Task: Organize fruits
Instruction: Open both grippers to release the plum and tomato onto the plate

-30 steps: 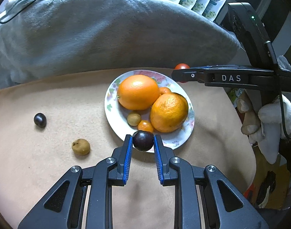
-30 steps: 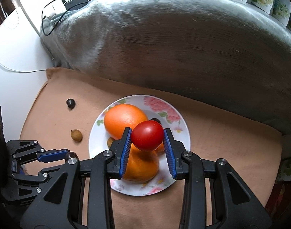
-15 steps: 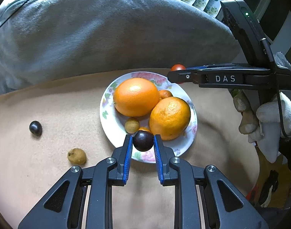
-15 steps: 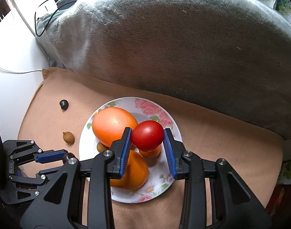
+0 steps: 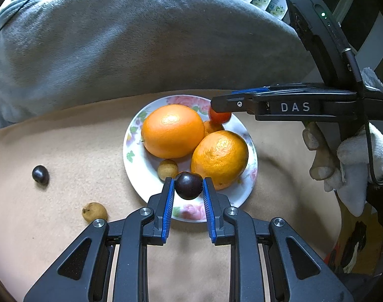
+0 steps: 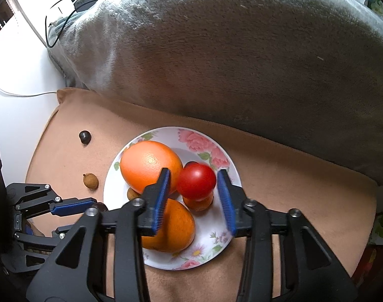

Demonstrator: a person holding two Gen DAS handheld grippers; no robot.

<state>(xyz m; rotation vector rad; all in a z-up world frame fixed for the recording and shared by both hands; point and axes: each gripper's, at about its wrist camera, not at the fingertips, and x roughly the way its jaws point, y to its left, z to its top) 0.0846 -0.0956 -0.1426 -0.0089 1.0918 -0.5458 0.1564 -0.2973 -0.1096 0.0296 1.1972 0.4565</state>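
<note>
A floral plate (image 5: 131, 151) (image 6: 224, 239) on the tan cloth holds two big oranges (image 5: 172, 130) (image 5: 219, 158), a small orange fruit (image 6: 197, 202) and a small tan fruit (image 5: 167, 168). My left gripper (image 5: 187, 193) is shut on a dark plum (image 5: 188, 185) over the plate's near rim. My right gripper (image 6: 194, 191) stands open over the plate; the red tomato (image 6: 196, 181) (image 5: 219, 117) sits between its pads, free of both, resting on the small orange fruit.
A second dark plum (image 5: 40, 175) (image 6: 85, 136) and a tan fruit (image 5: 94, 212) (image 6: 90, 180) lie on the cloth left of the plate. A grey blanket mound (image 5: 131, 40) rises behind. A white surface with cables (image 6: 23, 80) lies at far left.
My right gripper has moved over the plate, come down and opened, letting the tomato go. My left gripper has moved forward over the plate's rim, plum still held.
</note>
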